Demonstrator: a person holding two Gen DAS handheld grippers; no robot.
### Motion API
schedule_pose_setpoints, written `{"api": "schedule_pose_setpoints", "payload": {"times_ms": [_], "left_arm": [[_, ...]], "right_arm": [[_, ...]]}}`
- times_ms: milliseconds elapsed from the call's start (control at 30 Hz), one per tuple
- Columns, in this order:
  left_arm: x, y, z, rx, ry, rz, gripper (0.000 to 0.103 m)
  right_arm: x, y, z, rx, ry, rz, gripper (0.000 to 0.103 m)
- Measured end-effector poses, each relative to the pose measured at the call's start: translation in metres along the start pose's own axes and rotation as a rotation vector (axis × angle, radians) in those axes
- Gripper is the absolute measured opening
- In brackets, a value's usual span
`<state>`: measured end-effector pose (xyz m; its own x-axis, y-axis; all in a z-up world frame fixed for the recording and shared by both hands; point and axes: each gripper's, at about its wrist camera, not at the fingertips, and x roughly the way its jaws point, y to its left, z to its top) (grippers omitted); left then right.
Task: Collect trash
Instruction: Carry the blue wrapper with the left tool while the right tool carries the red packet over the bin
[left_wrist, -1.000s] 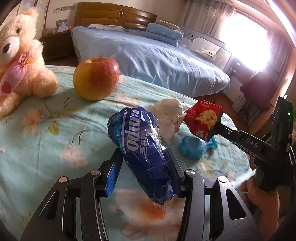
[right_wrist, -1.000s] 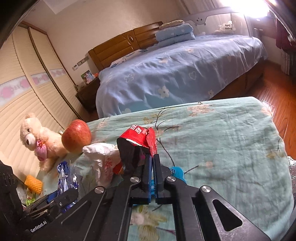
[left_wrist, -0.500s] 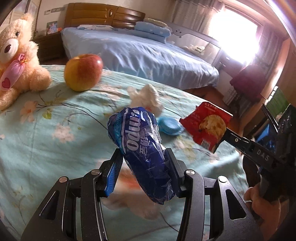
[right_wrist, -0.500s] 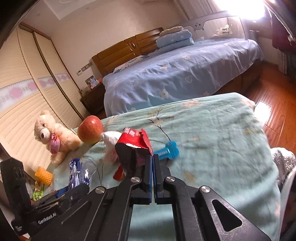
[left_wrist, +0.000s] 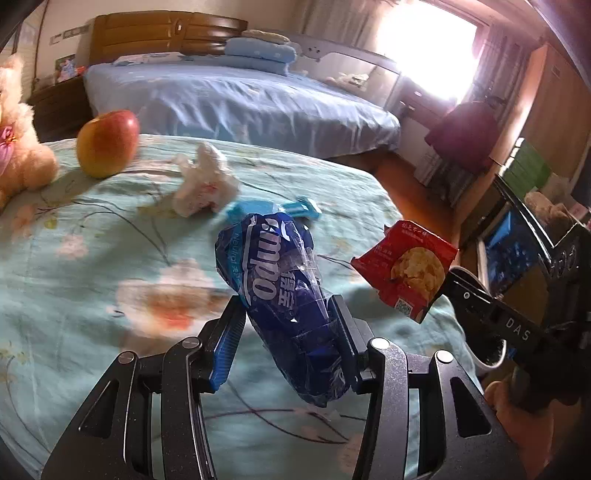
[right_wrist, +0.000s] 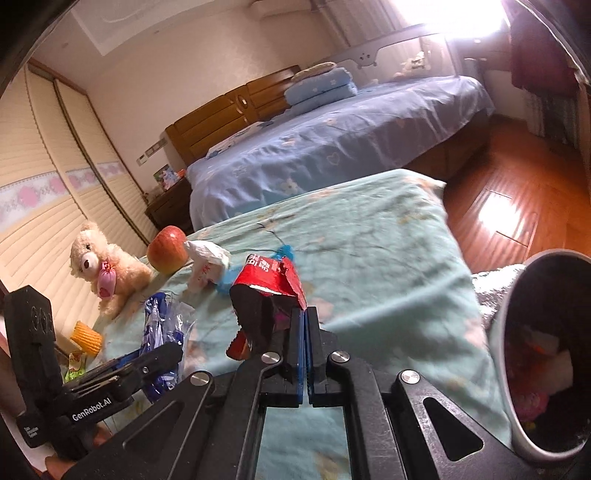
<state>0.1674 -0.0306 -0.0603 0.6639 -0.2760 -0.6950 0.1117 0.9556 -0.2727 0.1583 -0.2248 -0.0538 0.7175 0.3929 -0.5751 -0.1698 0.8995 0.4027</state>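
Note:
My left gripper (left_wrist: 286, 325) is shut on a blue tissue pack (left_wrist: 284, 299), held above the teal flowered bedspread (left_wrist: 92, 258). In the right wrist view that left gripper (right_wrist: 162, 354) shows at the lower left with the blue pack (right_wrist: 159, 325). My right gripper (right_wrist: 304, 325) is shut on a torn red snack wrapper (right_wrist: 269, 291); in the left wrist view the red wrapper (left_wrist: 406, 269) hangs at the right from the right gripper (left_wrist: 443, 291). A crumpled white tissue (left_wrist: 203, 181) (right_wrist: 207, 264) lies on the bedspread. A grey trash bin (right_wrist: 513, 332) with rubbish inside stands at the lower right.
An apple (left_wrist: 107, 142), a teddy bear (right_wrist: 107, 267), a blue plastic toy (left_wrist: 273, 210) and a yellow corn toy (right_wrist: 86, 336) sit on the bedspread. A blue bed (right_wrist: 332, 147) stands behind. Wooden floor (right_wrist: 509, 206) lies to the right. A hand (left_wrist: 517, 417) grips the right tool.
Both grippers have moved right and back across the bedspread with their wrappers; apple, tissue and bear have drifted left and farther off. The trash bin has come into the right wrist view.

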Motion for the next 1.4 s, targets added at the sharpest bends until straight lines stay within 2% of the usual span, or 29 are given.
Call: {"api": "schedule_pose_setpoints", "payload": {"times_ms": [667,1400], "left_arm": [[0.003,-0.088,-0.021,0.16,0.042,-0.093,0.046],[0.012,-0.153,-0.024,0.277,0.053,-0.16,0.046]], "right_arm": [[-0.068,-0.062,-0.024,0.099,-0.078,-0.094,0.0],[-0.113,-0.107,-0.035,0.174,-0.144,-0.178,0.0]]}}
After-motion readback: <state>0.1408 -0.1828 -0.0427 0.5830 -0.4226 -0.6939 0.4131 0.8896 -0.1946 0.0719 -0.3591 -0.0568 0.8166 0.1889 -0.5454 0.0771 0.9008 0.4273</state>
